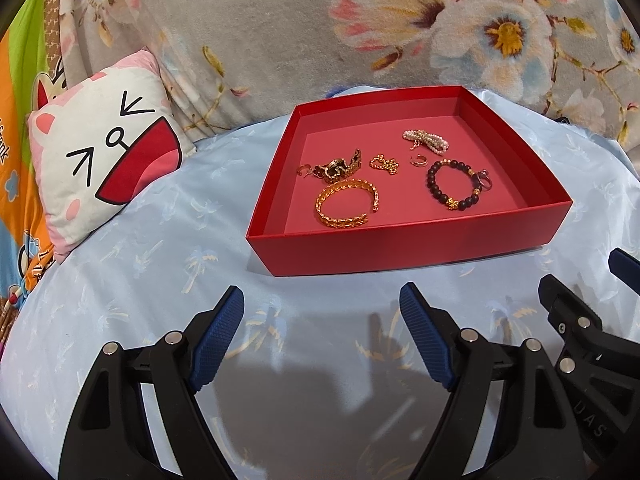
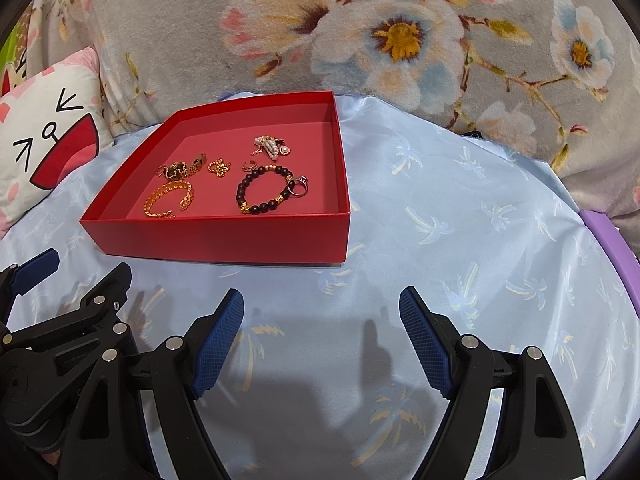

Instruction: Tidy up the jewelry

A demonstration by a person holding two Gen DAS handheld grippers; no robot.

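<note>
A shallow red box point(image 1: 412, 244) point(image 2: 224, 238) lies on the light blue cloth and holds several pieces of jewelry: a gold chain bracelet point(image 1: 346, 204) point(image 2: 168, 199), a dark bead bracelet point(image 1: 456, 185) point(image 2: 264, 190) with a silver ring point(image 2: 298, 188) by it, a gold-and-black watch point(image 1: 338, 168) point(image 2: 182, 170), a small gold chain point(image 1: 385, 164) point(image 2: 219, 168), a small ring point(image 1: 419, 161) point(image 2: 249, 166) and a pearl piece point(image 1: 426, 140) point(image 2: 272, 146). My left gripper point(image 1: 322, 300) and right gripper point(image 2: 322, 300) are open and empty, side by side in front of the box.
A cat-face cushion point(image 1: 104, 152) point(image 2: 44, 136) leans at the left. A grey floral blanket point(image 1: 360, 20) point(image 2: 400, 32) rises behind the box. A purple edge point(image 2: 612, 240) shows at the far right. Blue cloth point(image 2: 460, 220) spreads right of the box.
</note>
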